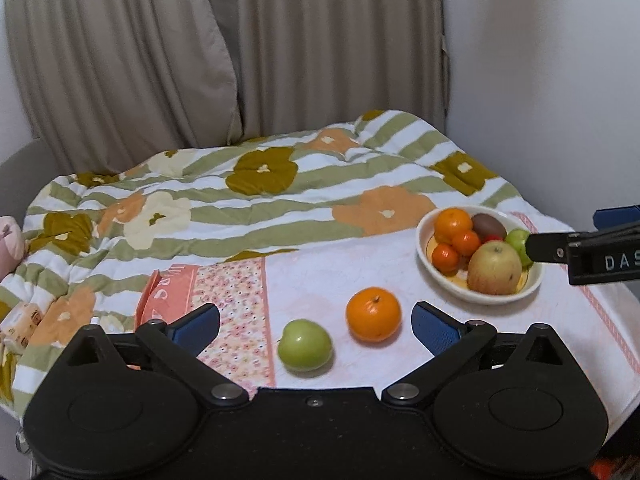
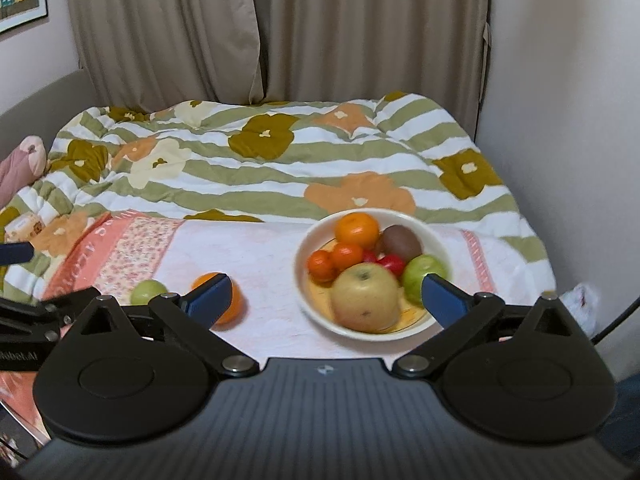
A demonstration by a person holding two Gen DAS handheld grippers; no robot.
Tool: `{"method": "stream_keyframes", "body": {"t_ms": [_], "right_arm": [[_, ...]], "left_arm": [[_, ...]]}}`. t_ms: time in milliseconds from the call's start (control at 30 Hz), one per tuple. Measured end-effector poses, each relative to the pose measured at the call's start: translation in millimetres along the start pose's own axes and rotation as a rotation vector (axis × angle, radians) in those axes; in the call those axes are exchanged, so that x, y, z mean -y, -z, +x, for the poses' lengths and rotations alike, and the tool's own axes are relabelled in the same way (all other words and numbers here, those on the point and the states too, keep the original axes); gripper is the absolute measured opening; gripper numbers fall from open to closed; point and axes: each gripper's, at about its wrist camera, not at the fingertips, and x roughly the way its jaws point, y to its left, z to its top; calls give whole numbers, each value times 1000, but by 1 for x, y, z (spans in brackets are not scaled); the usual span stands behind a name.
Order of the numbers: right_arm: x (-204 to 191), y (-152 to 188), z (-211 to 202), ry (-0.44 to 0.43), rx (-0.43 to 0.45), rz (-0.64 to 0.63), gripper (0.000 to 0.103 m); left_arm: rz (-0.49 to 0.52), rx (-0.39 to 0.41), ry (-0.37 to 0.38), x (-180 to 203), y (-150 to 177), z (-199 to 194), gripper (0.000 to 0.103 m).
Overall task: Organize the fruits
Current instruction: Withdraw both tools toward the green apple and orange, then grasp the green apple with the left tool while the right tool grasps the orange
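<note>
A white bowl (image 2: 305, 256) rests on a pink towel (image 1: 320, 272) spread over a floral quilt (image 1: 248, 184); it holds oranges, a kiwi (image 2: 401, 241), a small green fruit and a large yellow apple (image 2: 366, 297). Two fruits lie loose on the towel, well apart from the bowl: a green apple (image 1: 305, 345) and an orange (image 1: 373, 313), close together. The left gripper (image 1: 316, 320) has its jaws spread wide and empty, both loose fruits ahead between them. The right gripper (image 2: 326, 294) is likewise spread and empty, facing the bowl, its blue fingers (image 2: 442, 299) overlapping the rim. Beige curtains (image 2: 280, 32) hang behind the bed.
</note>
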Motion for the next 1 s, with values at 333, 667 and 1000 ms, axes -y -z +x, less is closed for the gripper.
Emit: {"method": "stream_keyframes", "body": {"t_ms": [333,667,1000], "right_arm": [[-53,19,36,-3,-23,62,103],[-87,42,91,30,-59,101,103],[-97,52,128,39,-98,127,103]], "left_arm": [[117,-28,116,-39,22,47,103],[256,-60,261,-47,42,111,94],[297,-97,319,-43,49,147,85]]}}
